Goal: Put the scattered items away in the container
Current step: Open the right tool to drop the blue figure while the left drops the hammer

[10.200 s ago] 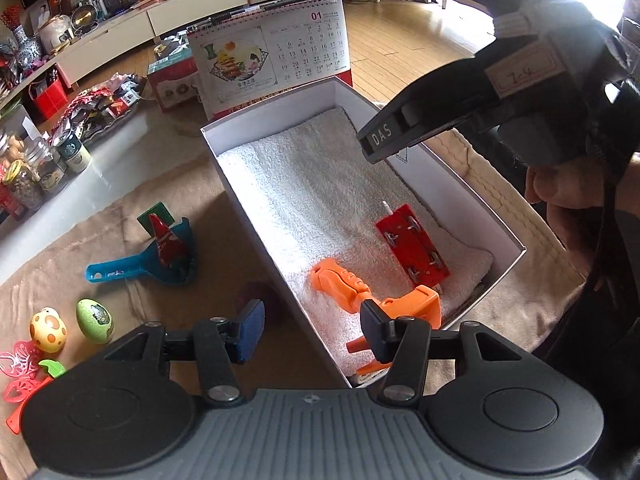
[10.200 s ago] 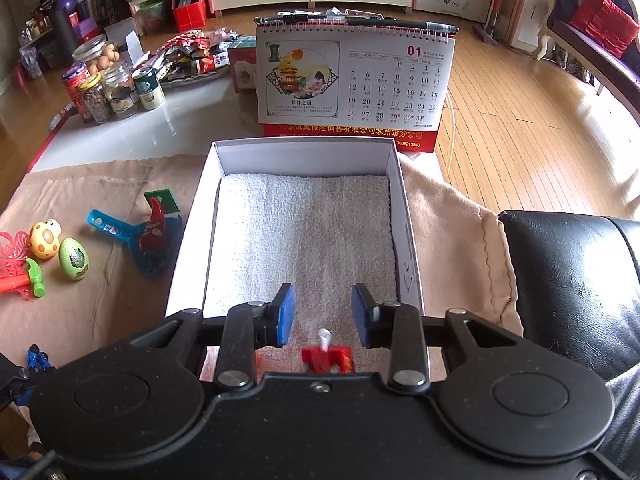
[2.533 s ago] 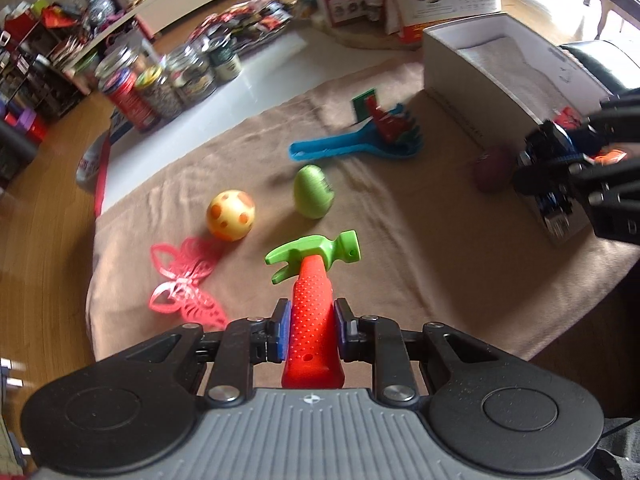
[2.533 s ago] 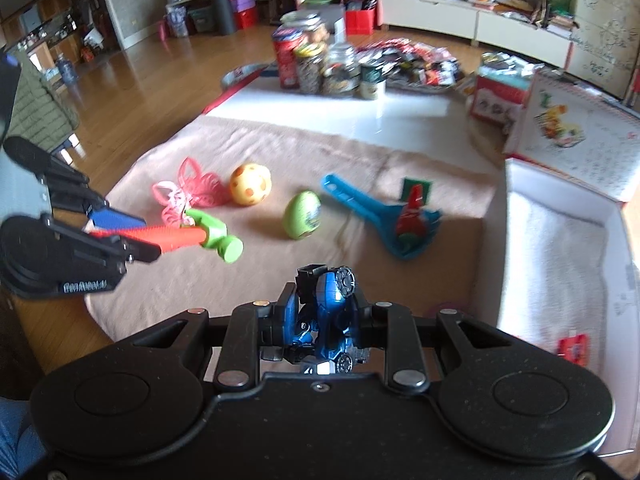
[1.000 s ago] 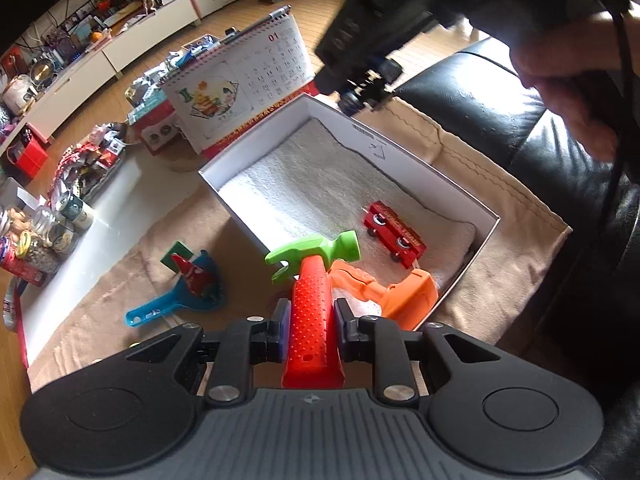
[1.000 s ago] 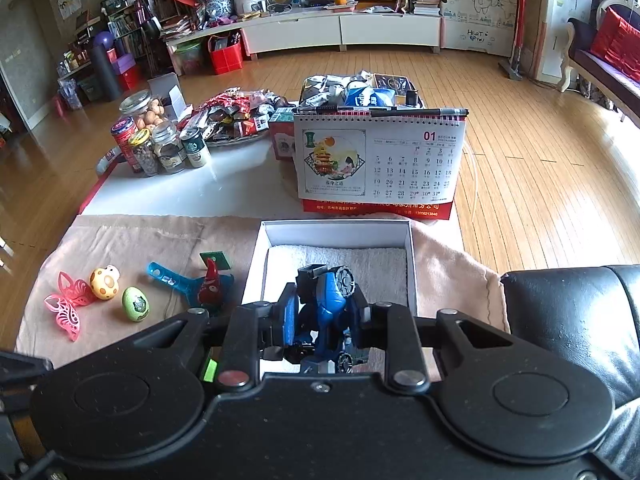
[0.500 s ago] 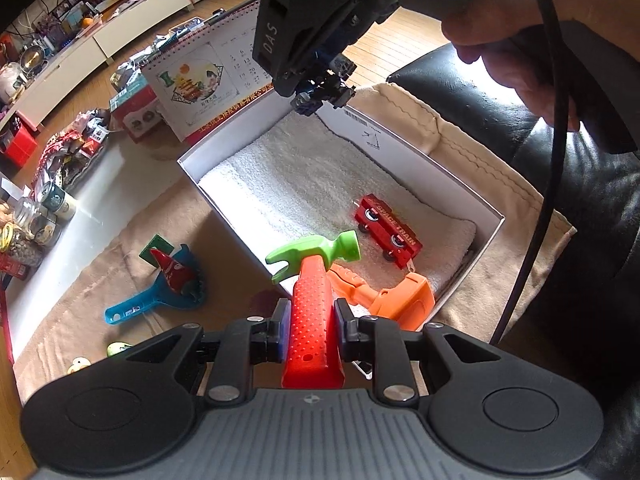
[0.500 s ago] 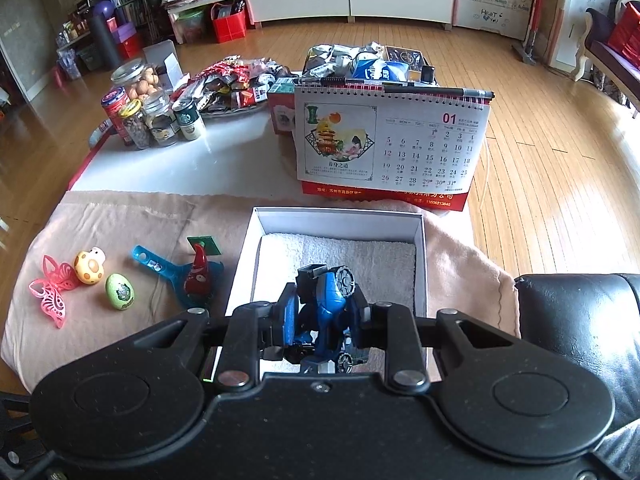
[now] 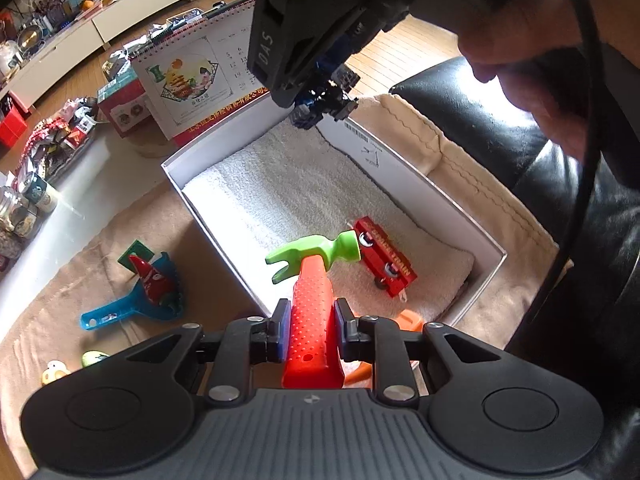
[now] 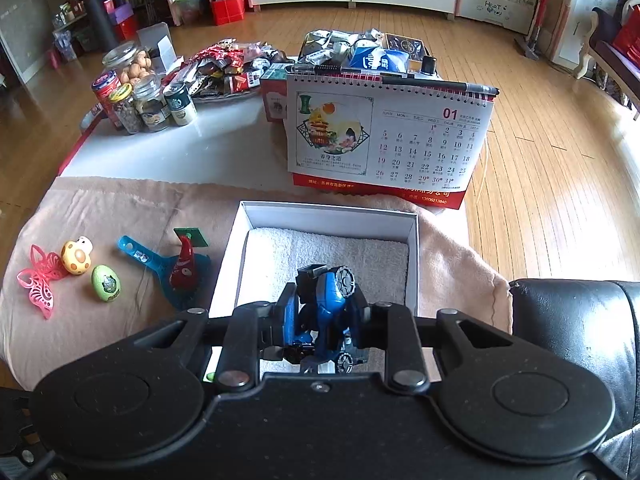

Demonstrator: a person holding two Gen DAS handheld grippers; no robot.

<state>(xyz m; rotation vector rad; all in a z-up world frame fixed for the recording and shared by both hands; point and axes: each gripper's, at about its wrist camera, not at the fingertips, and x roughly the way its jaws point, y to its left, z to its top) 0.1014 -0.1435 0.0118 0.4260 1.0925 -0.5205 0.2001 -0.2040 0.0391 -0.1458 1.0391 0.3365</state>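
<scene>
The left gripper (image 9: 308, 326) pinched a toy hammer (image 9: 312, 300) by its red handle, both pads pressed flat against the dotted grip, the green head sticking out at twelve o'clock over the near wall of the box (image 9: 224, 244). The right gripper (image 10: 320, 320) was clamped on a blue robot (image 10: 326, 304), its pads tight against the toy's sides; from the left wrist view the same gripper (image 9: 320, 96) hung above the far end of the box with the robot (image 9: 324, 100) dangling under it and a hand (image 9: 520, 52) behind at two o'clock. The box was white, lined with a pale towel (image 9: 288, 196), and already held a red truck (image 9: 384, 258) lying toward its near right corner, just beside the hammer's head in the picture (whether they touched I could not tell). A bit of an orange toy (image 9: 410, 318) showed past the left gripper's right finger, mostly hidden. Out on the tan cloth (image 10: 120, 208), at nine o'clock from the box, lay a blue scoop (image 10: 160, 260) with a red figure (image 10: 182, 266) resting on it and a green card (image 10: 192, 236) just behind. Further left sat a green egg (image 10: 106, 282), a spotted mushroom (image 10: 76, 256) and a pink butterfly (image 10: 40, 280), close together and well apart from the box. A desk calendar (image 10: 384, 140) stood upright just beyond the box at twelve o'clock, with jars (image 10: 136, 96) and snack packets (image 10: 224, 68) on the white tabletop behind it. A black leather seat (image 10: 572, 320) filled the right side.
</scene>
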